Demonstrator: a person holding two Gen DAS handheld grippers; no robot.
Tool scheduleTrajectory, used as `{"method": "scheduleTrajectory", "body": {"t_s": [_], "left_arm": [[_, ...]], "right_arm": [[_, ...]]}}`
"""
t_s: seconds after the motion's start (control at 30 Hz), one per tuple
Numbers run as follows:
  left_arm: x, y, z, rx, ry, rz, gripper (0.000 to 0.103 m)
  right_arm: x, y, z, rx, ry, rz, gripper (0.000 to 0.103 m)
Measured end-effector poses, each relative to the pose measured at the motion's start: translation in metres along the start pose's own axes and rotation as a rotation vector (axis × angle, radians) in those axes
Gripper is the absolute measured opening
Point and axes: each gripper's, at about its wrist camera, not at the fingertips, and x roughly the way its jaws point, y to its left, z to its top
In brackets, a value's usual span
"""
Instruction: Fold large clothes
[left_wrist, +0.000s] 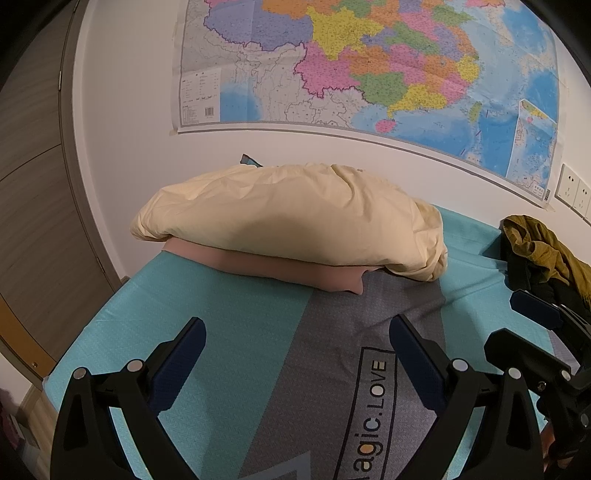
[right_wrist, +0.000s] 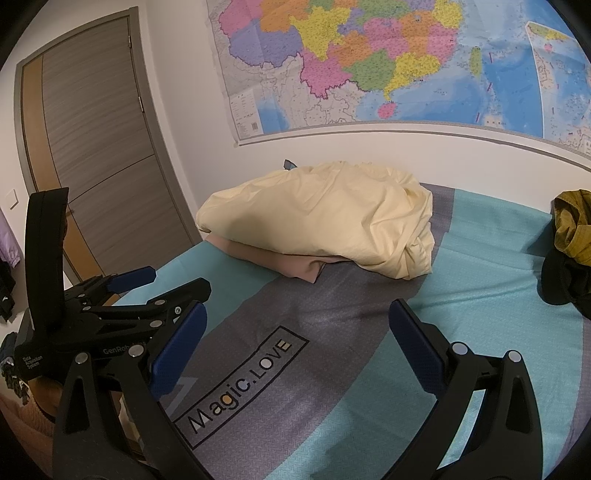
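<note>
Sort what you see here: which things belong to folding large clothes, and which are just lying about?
Belong:
crumpled olive-green garment
open left gripper
open right gripper

Lying about:
cream pillow
folded pink cloth
colourful wall map
wooden door

Wall map (right_wrist: 388, 62), wooden door (right_wrist: 96, 147)

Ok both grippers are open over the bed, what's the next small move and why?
Probably reach the right gripper toward the crumpled olive garment at the bed's right side. Both it and the left gripper are open and hold nothing, and that garment lies unfolded, while the yellow bedding looks already stacked.
</note>
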Motion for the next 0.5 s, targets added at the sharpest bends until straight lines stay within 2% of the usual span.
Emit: {"method": "scheduleTrajectory", "body": {"t_s": [0.5], "left_arm": [[0.0014,0.0009,-0.0021,0.000,0.005,-0.004,0.096]], "right_arm": [[0.0003,0.0007,-0.0005,0.003,-0.001,0.006,0.097]]}}
